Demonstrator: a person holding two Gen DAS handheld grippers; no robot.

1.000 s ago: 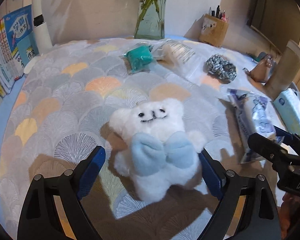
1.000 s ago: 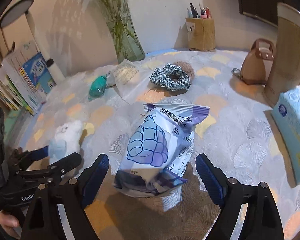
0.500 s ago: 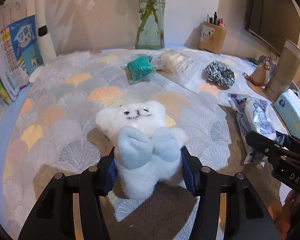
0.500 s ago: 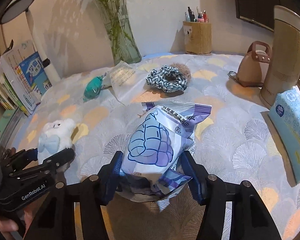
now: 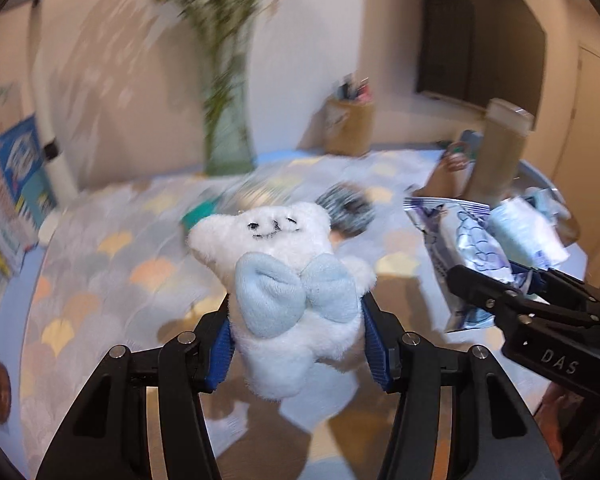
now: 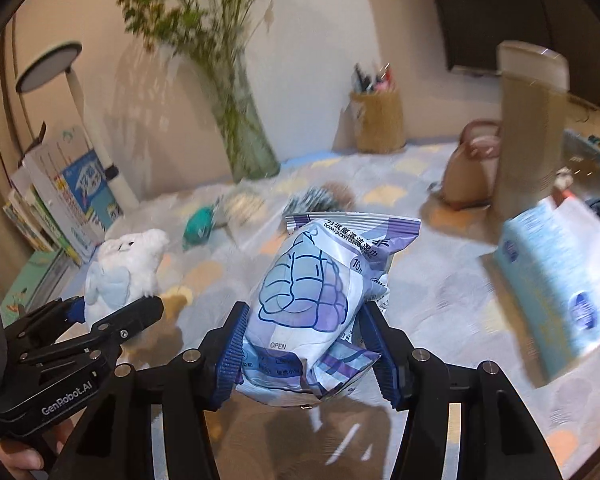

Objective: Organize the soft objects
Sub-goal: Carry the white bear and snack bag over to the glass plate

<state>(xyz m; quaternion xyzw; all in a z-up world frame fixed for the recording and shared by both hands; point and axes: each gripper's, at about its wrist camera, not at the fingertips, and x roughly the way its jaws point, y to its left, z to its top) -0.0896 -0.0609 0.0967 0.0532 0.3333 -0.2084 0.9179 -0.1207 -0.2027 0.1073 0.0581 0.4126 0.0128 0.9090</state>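
My left gripper is shut on a white plush toy with a pale blue bow and holds it lifted above the patterned cloth. It also shows in the right wrist view. My right gripper is shut on a purple and white wipes packet and holds it off the table. The packet shows in the left wrist view at the right. A checked scrunchie and a teal soft bundle lie on the cloth behind.
A glass vase with green stems stands at the back. A pen holder, a brown bag and a tall beige cylinder stand at the right. A blue tissue pack lies at the right. Books and a lamp stand at the left.
Both grippers closed from open: the left on the plush toy, the right on the wipes packet. Both have since lifted their loads off the cloth.
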